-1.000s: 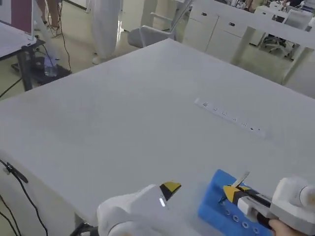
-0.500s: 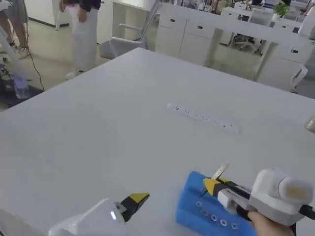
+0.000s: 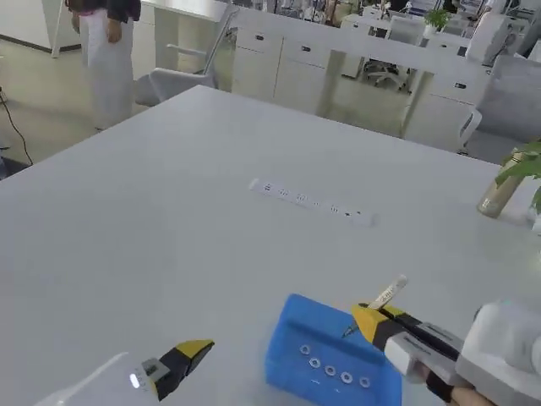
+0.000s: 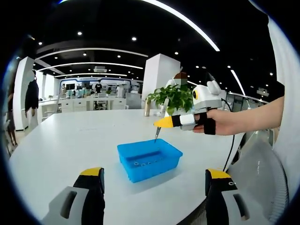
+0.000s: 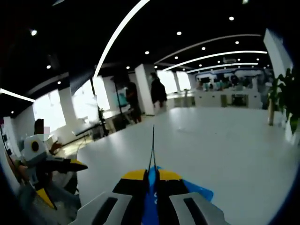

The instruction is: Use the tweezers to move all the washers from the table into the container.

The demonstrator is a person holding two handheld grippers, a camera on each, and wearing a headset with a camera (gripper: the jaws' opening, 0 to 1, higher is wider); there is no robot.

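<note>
A blue container (image 3: 292, 338) sits near the table's front edge with several washers (image 3: 330, 370) on its floor. My right gripper (image 3: 365, 320) hovers over its right side, shut on the tweezers (image 3: 389, 292). In the left gripper view the tweezers (image 4: 157, 133) point down above the container (image 4: 149, 159), held by the right gripper (image 4: 165, 123). In the right gripper view the shut gripper (image 5: 151, 174) has the tweezers (image 5: 152, 145) rising from it. My left gripper (image 3: 190, 353) hangs left of the container, open and holding nothing (image 4: 154, 174).
A white power strip (image 3: 313, 201) lies flat mid-table. A bottle (image 3: 494, 196) and a plant (image 3: 520, 169) stand at the far right edge. A person (image 3: 106, 51) stands beyond the table's far left, with chairs and desks behind.
The head camera has swung, so the whole scene has shifted left. Both grippers keep about the same places relative to the container, and the tweezers stay gripped.
</note>
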